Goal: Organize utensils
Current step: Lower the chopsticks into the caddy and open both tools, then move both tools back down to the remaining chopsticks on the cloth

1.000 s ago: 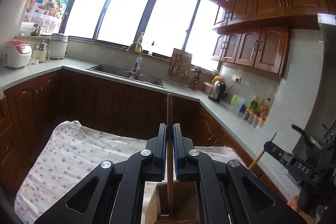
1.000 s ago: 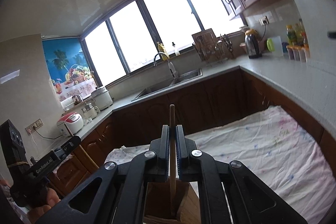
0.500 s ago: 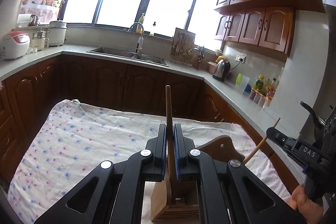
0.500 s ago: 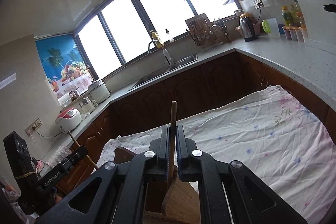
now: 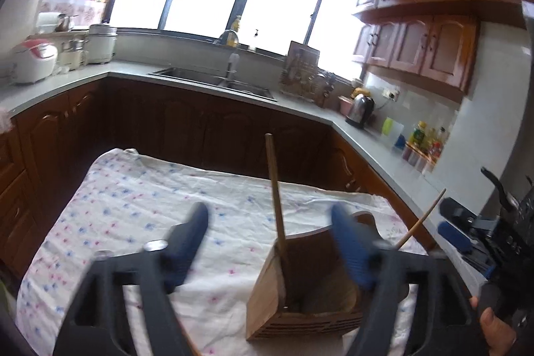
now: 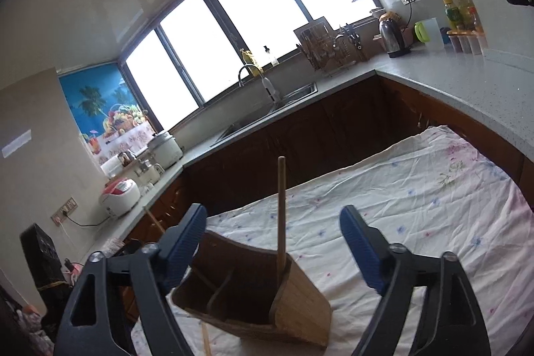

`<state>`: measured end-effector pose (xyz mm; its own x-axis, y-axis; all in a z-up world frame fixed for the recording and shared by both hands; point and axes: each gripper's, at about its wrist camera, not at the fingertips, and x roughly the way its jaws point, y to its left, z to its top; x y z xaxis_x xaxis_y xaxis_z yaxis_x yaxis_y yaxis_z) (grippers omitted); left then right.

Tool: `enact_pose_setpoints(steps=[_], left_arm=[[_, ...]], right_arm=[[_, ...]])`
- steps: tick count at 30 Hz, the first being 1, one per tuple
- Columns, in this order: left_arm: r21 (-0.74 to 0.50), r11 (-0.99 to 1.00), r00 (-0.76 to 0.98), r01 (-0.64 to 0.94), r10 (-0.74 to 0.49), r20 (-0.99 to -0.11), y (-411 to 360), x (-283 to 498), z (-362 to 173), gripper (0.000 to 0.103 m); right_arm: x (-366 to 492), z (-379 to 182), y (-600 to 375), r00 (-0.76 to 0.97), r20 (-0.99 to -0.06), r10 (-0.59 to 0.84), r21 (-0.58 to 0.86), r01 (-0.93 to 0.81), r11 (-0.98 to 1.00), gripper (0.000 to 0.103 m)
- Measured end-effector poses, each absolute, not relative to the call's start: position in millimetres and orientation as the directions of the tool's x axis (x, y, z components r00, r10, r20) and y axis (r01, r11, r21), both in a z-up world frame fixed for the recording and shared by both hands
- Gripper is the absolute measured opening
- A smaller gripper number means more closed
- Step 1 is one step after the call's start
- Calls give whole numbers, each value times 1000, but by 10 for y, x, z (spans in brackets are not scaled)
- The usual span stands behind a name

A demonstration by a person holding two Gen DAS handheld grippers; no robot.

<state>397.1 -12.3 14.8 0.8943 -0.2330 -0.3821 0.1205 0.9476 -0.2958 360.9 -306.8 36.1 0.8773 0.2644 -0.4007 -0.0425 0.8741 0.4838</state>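
Observation:
A wooden utensil holder (image 5: 300,299) stands on the flowered tablecloth (image 5: 140,209); it also shows in the right wrist view (image 6: 293,299). A wooden stick utensil (image 5: 275,189) stands upright in it, free of my fingers. My left gripper (image 5: 270,222) is open above the holder. In the right wrist view a wooden utensil (image 6: 281,209) stands in the holder, and my right gripper (image 6: 273,226) is open around it without touching. A second thin stick (image 5: 422,219) leans at the holder's right side. The right gripper also shows at the left view's right edge (image 5: 467,229).
Grey countertop (image 5: 187,79) wraps around the room with a sink (image 5: 213,77), rice cookers (image 5: 33,62), a kettle (image 5: 362,105) and bottles (image 5: 424,135). Dark wood cabinets (image 5: 200,129) stand behind the table. The cloth (image 6: 417,189) stretches to the right.
Both grippers have opened and let go of their wooden utensils, which now stand in the holder. Both cameras have tipped down, showing more of the holder and the table.

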Motion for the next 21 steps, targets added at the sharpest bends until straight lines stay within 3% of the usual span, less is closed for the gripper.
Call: enact_pose_setpoints(steps=[3,8,21], left_arm=[[-295,951,888,99,-218,-404,-83,3846,100,87],[-315,947,877,58,-199,-437,77,3635,150,89],[-366,928,821,-63,-161,-548,586,3048,161,92]], right_arm=[[3467,422,-3083,885,-384,262,484,-49,874,95],[3191,486,-3087,889,-387,246,450,-51,891,99],[2417,289,-3158,849,-486,207,401,6,916,100]])
